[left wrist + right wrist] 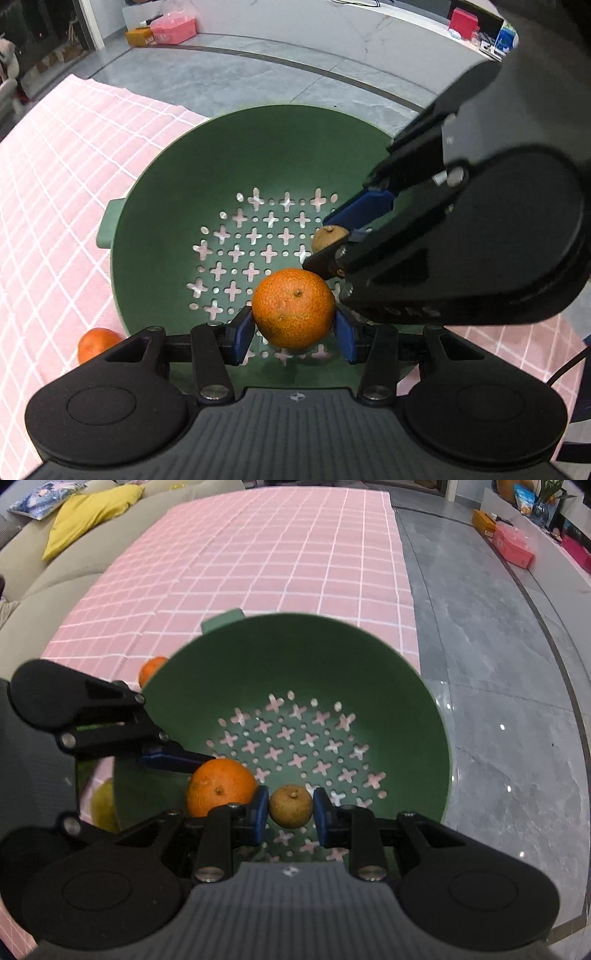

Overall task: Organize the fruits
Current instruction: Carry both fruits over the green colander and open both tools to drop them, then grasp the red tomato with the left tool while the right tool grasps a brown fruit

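A green colander point(207, 162) with cross-shaped holes stands on a pink checked cloth. My left gripper point(294, 330) is shut on an orange tangerine point(293, 308), held over the colander's near side. My right gripper point(290, 810) is shut on a small brown round fruit point(290, 806), also above the colander point(369, 657). In the left wrist view the right gripper point(330, 243) reaches in from the right with the brown fruit point(327, 236) partly hidden between its fingers. In the right wrist view the left gripper comes in from the left holding the tangerine point(219, 784).
A second tangerine point(98, 343) lies on the pink cloth point(55, 192) just outside the colander, showing as the second tangerine point(151, 668) behind the rim. A yellowish fruit point(103, 805) lies beside the colander. Grey tiled floor point(498, 664) and a sofa with cushions point(85, 513) border the cloth.
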### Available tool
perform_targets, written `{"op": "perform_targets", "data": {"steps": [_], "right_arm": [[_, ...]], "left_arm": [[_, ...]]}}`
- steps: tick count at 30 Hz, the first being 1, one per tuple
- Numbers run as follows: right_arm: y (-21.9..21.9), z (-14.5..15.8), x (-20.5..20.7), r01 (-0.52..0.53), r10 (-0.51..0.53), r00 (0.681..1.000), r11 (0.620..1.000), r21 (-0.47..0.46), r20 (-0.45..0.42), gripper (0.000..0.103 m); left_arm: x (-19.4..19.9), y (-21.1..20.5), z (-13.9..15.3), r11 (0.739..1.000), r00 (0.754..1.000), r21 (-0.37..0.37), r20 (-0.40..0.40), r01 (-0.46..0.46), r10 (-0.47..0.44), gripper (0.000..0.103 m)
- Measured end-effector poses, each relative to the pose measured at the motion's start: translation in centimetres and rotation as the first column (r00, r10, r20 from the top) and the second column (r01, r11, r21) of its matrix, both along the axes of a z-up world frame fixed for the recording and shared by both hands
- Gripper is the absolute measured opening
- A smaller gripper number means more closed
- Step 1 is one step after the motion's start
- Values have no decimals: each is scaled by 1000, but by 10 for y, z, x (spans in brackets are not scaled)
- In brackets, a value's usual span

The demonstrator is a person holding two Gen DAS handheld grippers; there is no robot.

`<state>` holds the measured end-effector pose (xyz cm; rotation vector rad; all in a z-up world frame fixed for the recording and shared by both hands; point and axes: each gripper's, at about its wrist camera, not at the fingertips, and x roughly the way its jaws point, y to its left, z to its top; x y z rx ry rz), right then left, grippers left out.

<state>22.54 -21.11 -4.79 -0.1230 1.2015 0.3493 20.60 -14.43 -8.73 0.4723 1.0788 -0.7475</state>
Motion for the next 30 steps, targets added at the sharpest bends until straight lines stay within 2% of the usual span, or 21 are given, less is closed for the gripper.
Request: {"op": "perform_targets", "data": {"steps": [5,7,9,10,17,20,23,26,30], "right_arm": [[0,-5,1,1,-1,1000,1000,-14,-11,22],[0,-4,1,3,-3,1000,1000,-13,-8,23],[-1,-3,1,9,-9,1000,1000,-17,-1,32],[-1,-2,0,12,-12,1000,1000,-15,4,33],[-9,15,-1,50,-51,998,999,15,47,34],[-10,24,-3,61,-64,996,997,37,69,34],[-8,33,-8,65,-71,993,996,67,92,34],[-3,43,-15,70,-82,989,993,96,121,34],[5,56,-32,87,-108,980,988,128,166,34]], "left_arm": [[2,-2,-2,1000,1000,-7,-23,-11,11,53],[3,-1,-1,1000,999,-9,-30,-22,22,62],[1,0,4,999,999,-29,-35,-27,26,66],[0,1,7,999,999,-36,-30,-36,35,69],[-19,27,42,990,995,-103,23,-98,101,70],[-34,52,62,977,982,-140,69,-163,174,70],[-51,84,80,953,958,-172,102,-250,269,72],[-70,118,91,911,910,-203,138,-359,390,73],[-96,164,94,821,823,-265,138,-506,551,74]]}}
